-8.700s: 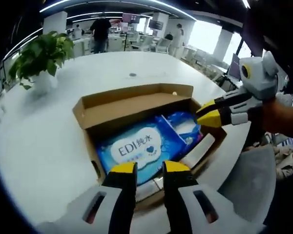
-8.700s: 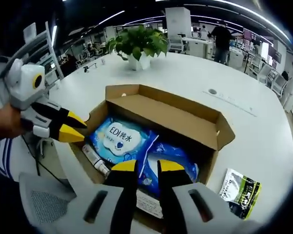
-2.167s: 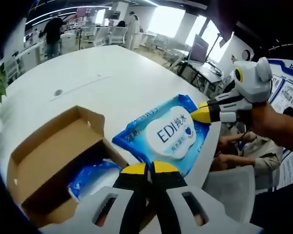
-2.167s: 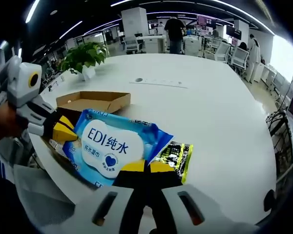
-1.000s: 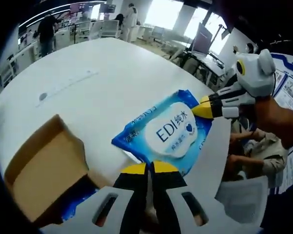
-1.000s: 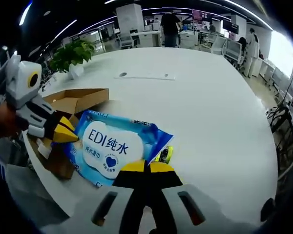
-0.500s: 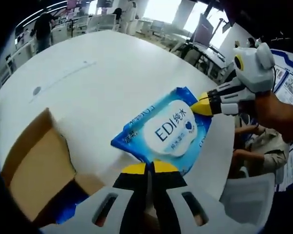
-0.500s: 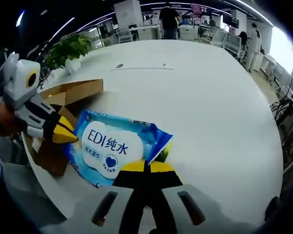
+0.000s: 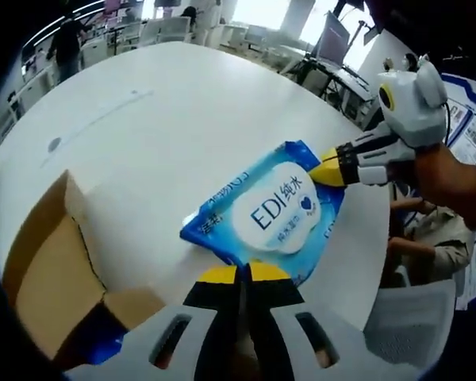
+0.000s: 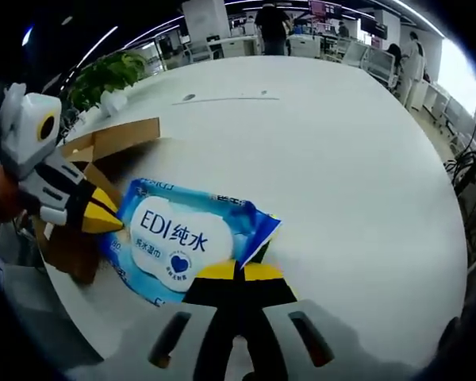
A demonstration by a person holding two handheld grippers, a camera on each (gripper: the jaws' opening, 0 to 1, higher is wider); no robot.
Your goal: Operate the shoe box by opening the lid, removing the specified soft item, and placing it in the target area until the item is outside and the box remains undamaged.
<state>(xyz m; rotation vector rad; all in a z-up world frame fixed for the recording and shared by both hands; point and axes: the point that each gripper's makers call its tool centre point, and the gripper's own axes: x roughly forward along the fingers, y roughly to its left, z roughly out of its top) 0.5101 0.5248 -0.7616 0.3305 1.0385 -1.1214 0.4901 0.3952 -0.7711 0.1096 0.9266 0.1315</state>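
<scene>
I hold wipes pack [image 9: 271,213] over tabletop [image 9: 159,135] | left hand-held gripper [image 9: 240,274] and right hand-held gripper [image 10: 238,271] both clamped on it | shoe box [image 10: 79,190] beside

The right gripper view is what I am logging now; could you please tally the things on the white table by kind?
Blue wet-wipe packs: 1
Cardboard shoe boxes: 1
Potted plants: 1
Total: 3
</scene>
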